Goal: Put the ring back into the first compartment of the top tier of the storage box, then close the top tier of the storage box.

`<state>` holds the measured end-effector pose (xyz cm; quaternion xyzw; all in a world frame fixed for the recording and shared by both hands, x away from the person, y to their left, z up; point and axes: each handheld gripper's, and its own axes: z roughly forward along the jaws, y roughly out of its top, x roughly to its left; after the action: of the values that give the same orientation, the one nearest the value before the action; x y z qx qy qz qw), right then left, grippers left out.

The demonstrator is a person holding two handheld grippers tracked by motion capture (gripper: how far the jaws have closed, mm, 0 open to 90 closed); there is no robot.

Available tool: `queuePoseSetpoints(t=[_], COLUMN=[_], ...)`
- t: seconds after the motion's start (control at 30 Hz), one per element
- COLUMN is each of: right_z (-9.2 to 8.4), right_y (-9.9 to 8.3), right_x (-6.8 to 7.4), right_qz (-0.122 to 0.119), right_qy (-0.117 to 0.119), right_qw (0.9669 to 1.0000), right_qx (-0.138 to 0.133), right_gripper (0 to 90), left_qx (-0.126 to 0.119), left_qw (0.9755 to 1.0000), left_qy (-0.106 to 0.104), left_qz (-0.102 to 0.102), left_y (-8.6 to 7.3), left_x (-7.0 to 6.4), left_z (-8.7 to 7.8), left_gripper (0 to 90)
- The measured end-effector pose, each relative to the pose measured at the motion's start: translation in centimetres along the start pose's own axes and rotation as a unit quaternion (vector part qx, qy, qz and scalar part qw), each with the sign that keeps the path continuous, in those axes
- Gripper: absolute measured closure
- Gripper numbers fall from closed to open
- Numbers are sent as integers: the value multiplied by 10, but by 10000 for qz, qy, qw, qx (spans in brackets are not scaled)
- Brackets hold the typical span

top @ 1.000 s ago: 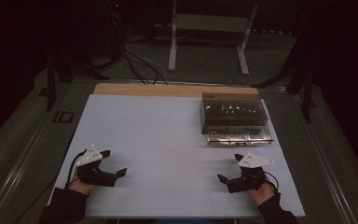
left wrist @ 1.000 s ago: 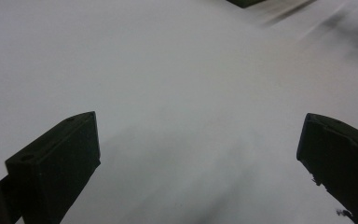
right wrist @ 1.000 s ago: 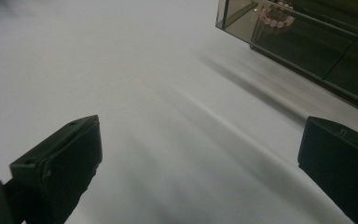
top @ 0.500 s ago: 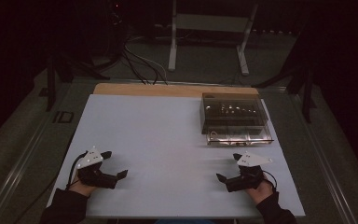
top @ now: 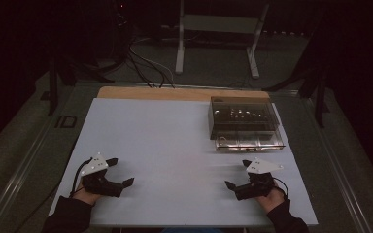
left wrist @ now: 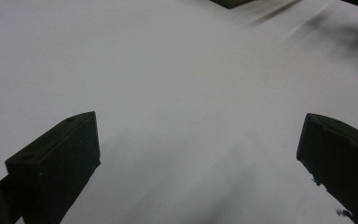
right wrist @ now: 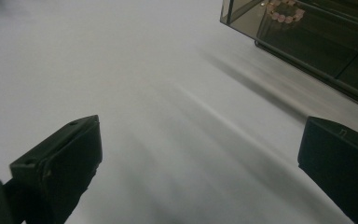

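Both your grippers rest spread and empty, yet your right gripper (top: 238, 175) sits nearer the smoked clear box (top: 243, 121), ahead and slightly right, long side facing it, while your left gripper (top: 120, 172) stays well apart.

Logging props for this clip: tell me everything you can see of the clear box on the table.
The clear box is a smoky, transparent case, acrylic by the look, rectangular with dark edges. It sits flat on the white table at the far right, ahead of the right gripper, untouched. A paler clear section juts from its near side, low on the table. The right gripper view shows a pink bead bracelet inside. Whether a lid is on cannot be told.
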<state>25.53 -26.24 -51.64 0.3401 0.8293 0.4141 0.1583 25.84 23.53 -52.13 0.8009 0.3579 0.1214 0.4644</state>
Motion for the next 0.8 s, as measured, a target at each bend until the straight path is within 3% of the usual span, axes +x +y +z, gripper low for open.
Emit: queuePoseSetpoints(t=[0.53,0.8], right_z=[-4,-6], right_y=[3,8], right_x=[2,6], right_qz=[-65,-273], right_qy=[-28,35], right_qw=[10000,9995], right_qx=[-46,-136], right_gripper=[0,0], left_qx=[-39,-65], left_qw=[10000,10000], left_qy=[23,-27], left_qz=[16,15], left_y=[0,0], left_x=[-1,-1], left_z=[-2,-2], left_gripper=[9,9])
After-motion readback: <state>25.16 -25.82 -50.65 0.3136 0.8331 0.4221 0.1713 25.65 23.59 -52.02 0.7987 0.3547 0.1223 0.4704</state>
